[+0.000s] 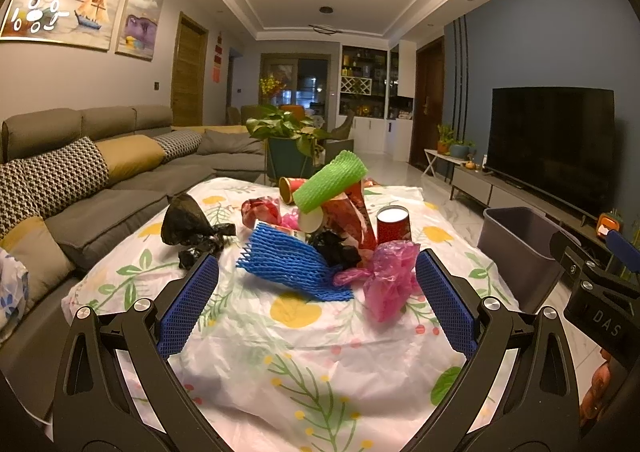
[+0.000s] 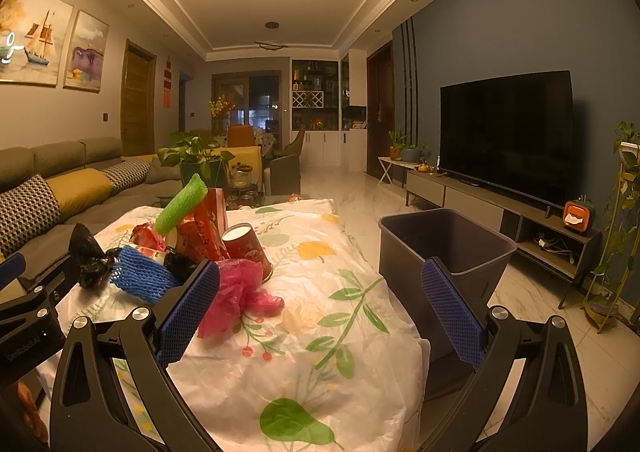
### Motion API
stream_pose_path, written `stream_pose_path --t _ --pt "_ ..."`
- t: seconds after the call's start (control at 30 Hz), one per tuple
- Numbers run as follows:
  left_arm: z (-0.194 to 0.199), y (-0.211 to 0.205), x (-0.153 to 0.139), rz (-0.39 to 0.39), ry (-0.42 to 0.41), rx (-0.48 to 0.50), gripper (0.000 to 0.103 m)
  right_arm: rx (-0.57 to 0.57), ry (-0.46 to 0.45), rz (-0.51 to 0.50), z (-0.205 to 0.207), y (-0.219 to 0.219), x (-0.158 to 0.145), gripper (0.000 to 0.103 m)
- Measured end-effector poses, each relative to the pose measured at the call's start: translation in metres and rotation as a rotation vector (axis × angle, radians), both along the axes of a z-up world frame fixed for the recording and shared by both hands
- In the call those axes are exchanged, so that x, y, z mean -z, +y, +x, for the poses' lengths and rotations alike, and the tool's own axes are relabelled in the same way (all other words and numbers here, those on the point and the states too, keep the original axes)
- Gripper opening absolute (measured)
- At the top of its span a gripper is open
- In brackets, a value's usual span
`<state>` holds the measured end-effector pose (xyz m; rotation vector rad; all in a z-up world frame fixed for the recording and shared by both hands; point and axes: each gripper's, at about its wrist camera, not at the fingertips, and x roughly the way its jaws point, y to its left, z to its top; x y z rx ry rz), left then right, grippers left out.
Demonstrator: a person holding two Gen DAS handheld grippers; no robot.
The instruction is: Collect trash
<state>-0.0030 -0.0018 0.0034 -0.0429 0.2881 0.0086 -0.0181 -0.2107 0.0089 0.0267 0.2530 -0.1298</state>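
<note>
Lying crumpled on the counter (image 1: pixel 312 336) nearest both wide-spread, empty grippers, left gripper (image 1: pixel 316 300) and right gripper (image 2: pixel 320 312), the pink plastic bag (image 1: pixel 390 280) appeared light, limp, best pinched at its bunched middle.

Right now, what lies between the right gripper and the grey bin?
Nothing. In the right wrist view, the right gripper hangs open over the floral cloth; the grey bin stands just past its right finger.

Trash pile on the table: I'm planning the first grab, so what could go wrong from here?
1. The green foam net lies tilted atop the pile; pulling lower pieces may topple it.
2. The pink plastic bag is limp and may slip from the pads.
3. The bin stands off the table's edge; drops may miss.
</note>
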Motion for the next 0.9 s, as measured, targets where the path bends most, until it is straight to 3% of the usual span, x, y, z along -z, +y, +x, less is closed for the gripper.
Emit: stream_pose_path --t 0.9 --pt "0.0025 0.0067 0.0016 -0.005 0.001 -0.005 0.098 0.000 -0.009 -0.002 0.0035 0.0026 -0.0030 0.098"
